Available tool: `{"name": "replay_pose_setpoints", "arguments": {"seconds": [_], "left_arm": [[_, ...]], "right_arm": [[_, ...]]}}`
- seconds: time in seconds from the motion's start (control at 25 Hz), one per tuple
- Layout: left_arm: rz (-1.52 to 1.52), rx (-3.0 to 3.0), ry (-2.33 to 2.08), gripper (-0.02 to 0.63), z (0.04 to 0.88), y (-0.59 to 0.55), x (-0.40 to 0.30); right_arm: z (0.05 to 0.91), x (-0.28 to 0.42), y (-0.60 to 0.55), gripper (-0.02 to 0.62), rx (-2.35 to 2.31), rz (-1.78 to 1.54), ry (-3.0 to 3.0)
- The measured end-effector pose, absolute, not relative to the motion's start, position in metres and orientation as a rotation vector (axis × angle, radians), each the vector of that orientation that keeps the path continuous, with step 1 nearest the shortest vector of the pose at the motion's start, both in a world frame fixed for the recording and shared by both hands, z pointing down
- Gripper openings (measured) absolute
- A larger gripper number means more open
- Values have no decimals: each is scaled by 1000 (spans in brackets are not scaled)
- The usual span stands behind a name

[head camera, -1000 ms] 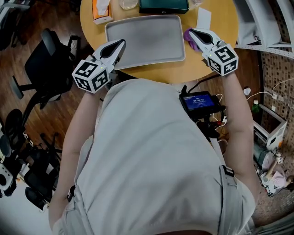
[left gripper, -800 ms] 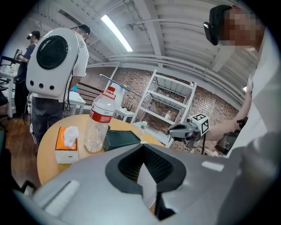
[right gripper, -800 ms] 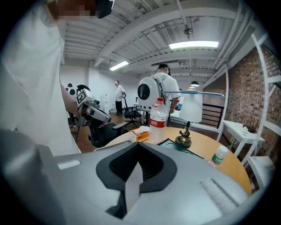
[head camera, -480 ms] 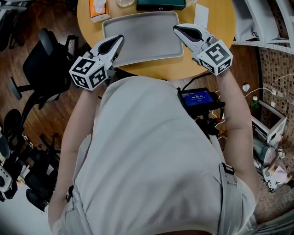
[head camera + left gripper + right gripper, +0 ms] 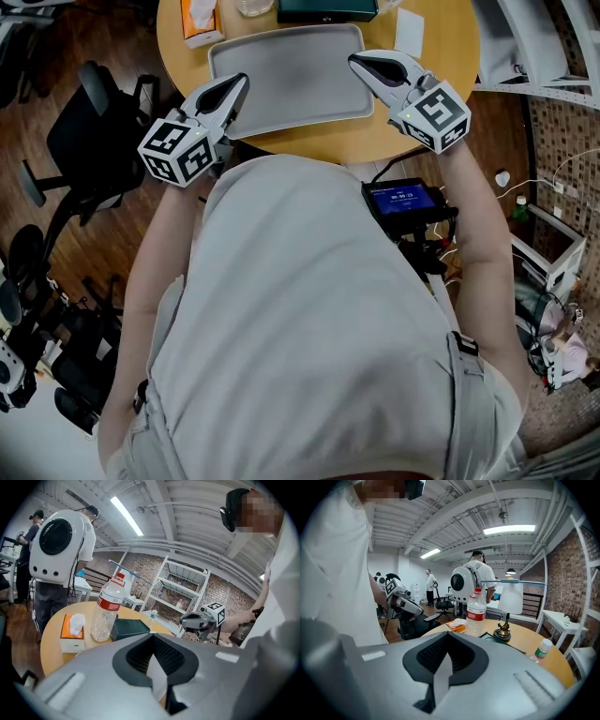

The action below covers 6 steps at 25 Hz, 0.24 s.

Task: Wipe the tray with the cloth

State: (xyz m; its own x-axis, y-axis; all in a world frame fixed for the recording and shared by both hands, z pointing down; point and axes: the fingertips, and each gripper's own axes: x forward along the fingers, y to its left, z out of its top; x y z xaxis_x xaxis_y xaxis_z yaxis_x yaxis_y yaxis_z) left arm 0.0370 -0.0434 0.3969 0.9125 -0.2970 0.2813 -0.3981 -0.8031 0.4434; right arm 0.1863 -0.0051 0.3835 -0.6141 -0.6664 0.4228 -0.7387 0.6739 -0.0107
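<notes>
Head view: a grey rectangular tray [image 5: 291, 80] lies flat on the round wooden table [image 5: 412, 122], just in front of the person. The left gripper [image 5: 239, 82] hovers at the tray's near left corner. The right gripper [image 5: 359, 63] reaches in over its right edge. The tray's surface looks plain and bare. The cloth shows nowhere here; it may lie hidden under the right gripper, but that cannot be settled.

Left gripper view: the claw's two pads meet with nothing caught between them. Beyond it stand a clear plastic bottle with a red label [image 5: 107, 609], an orange tissue box [image 5: 72, 632] and a dark green box [image 5: 130, 627].

Right gripper view: this claw is also pressed together on itself, and no fabric shows in it. A brass-footed lamp with a white shade [image 5: 506, 606] and a small white bottle with a green label [image 5: 541, 649] stand further along the table.

Both claws closed and empty, the cloth out of sight: this fits a tray waiting for its wipe as well as one wiped with the cloth laid aside. If wiping remains, it would likely go best with the cloth pinched deep, pressed flat and drawn in overlapping strokes. The left claw could steady the near rim so the light tray does not slide.
</notes>
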Motion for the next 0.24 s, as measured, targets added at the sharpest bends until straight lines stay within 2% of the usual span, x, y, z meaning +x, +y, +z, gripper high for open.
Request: {"name": "replay_pose_setpoints", "arguments": {"seconds": [0.24], "left_arm": [[281,2566,-499,0,398,-42,33]], "right_arm": [[380,184,-6,0,1104,254,-2510]]}}
